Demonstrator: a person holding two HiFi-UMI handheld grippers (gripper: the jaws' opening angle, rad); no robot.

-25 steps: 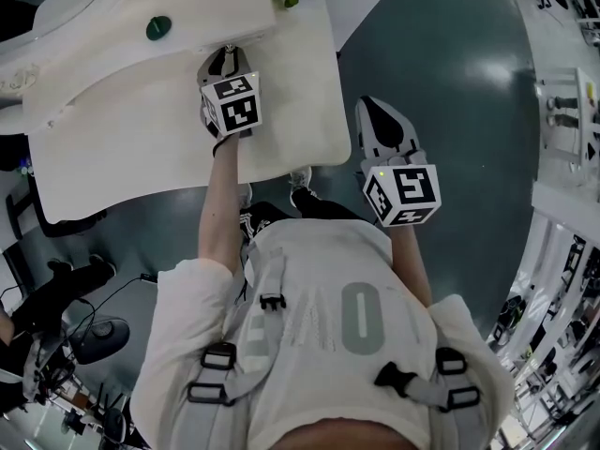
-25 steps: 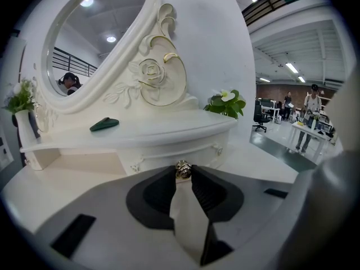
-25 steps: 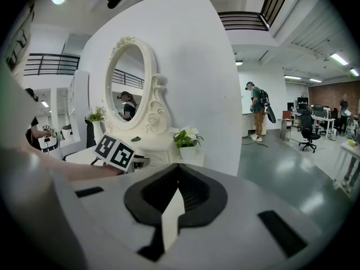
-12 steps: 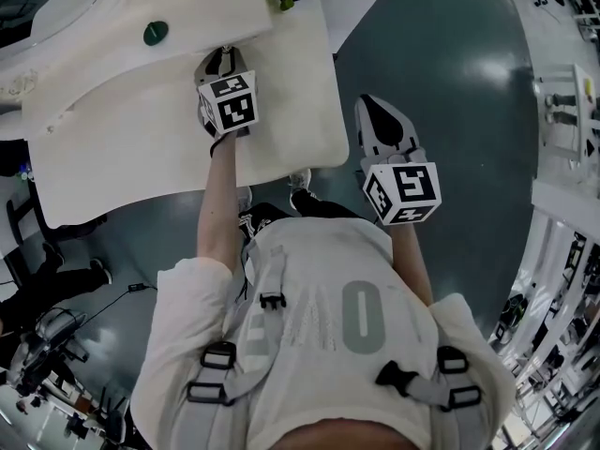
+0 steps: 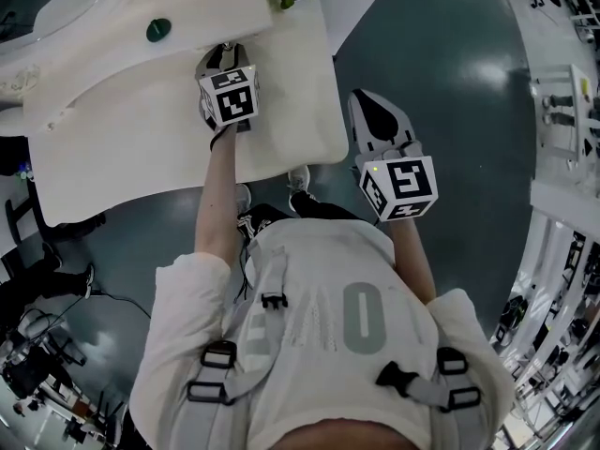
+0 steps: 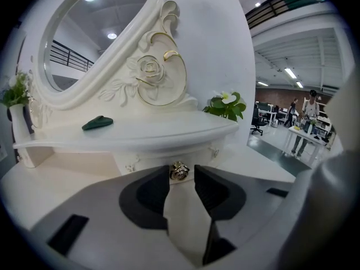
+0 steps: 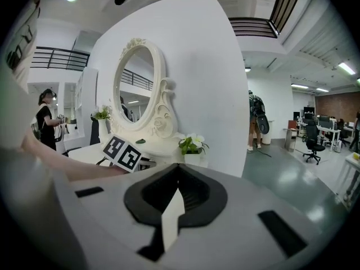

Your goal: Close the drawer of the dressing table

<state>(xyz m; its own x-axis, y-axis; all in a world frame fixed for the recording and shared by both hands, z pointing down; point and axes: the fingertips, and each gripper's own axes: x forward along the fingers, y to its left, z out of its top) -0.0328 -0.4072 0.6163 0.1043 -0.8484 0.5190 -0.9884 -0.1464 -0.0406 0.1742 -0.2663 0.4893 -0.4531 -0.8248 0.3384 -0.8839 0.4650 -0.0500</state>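
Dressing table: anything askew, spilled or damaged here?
Nothing stands out. The flowers stand upright, the green piece lies flat on the shelf, the mirror frame looks intact, and no spill shows.

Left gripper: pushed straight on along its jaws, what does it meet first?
The metal knob: it sits between the tips of the left gripper, whose jaws have just been opening. Drawer front lies right behind it, depth unclear.
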